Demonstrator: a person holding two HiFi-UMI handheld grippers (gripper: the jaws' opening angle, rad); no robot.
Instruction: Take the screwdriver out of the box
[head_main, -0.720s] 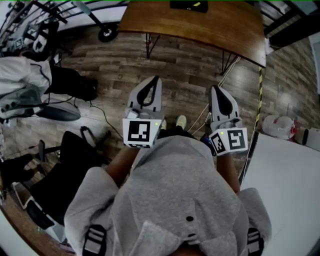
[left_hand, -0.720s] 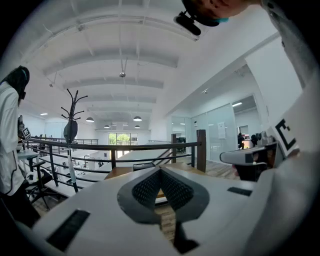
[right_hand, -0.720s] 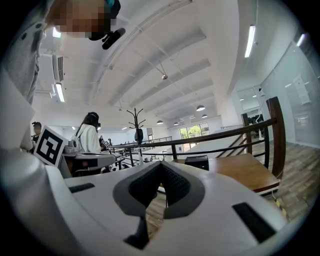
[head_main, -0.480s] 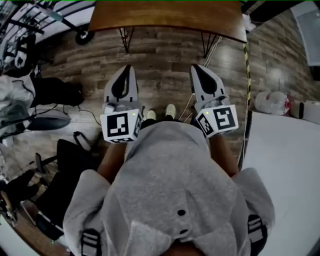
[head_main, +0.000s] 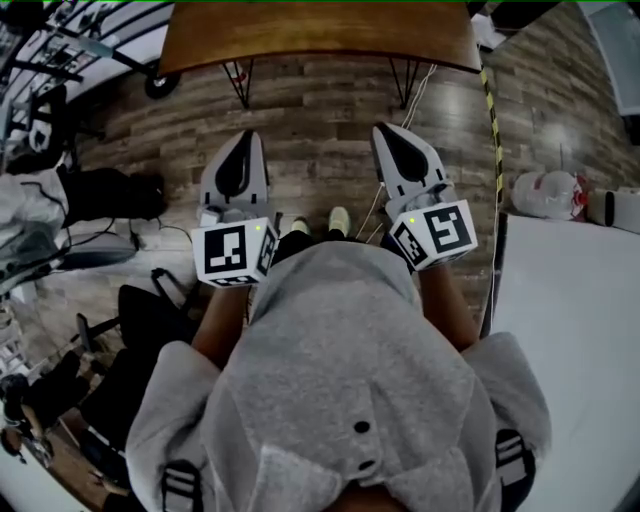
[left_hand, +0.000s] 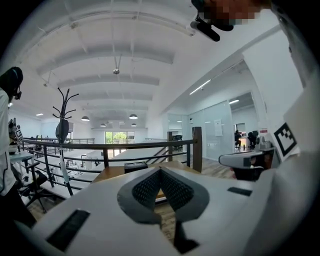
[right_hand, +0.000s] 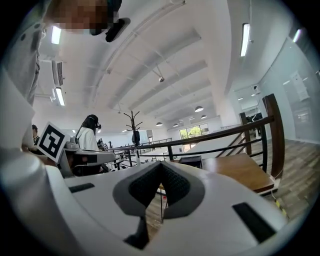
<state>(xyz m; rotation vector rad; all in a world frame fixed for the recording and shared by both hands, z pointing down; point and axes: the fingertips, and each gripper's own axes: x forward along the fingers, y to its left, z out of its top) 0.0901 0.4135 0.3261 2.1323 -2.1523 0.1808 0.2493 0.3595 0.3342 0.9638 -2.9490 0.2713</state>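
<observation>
Both grippers are held out level over the wood floor, short of a brown wooden table (head_main: 320, 35). My left gripper (head_main: 244, 137) is shut with nothing in it, its tips meeting (left_hand: 160, 170). Beside it, my right gripper (head_main: 386, 129) is also shut and empty (right_hand: 161, 164). A black box (left_hand: 135, 166) lies on the far part of the table, apart from both grippers; it also shows in the right gripper view (right_hand: 190, 161). No screwdriver shows in any view. The head view cuts the box off.
A white table (head_main: 570, 330) stands at the right, with yellow-black tape (head_main: 492, 110) on the floor beside it. Chairs, bags and cables (head_main: 110, 240) crowd the left. A black railing (left_hand: 115, 146) and a coat rack (left_hand: 62, 127) stand behind the table. A person in white (right_hand: 89, 137) stands at the left.
The table has come nearer and shifted left in the head view. Both grippers sit higher in the frame, closer to the table's edge. Both jaws stay shut.
</observation>
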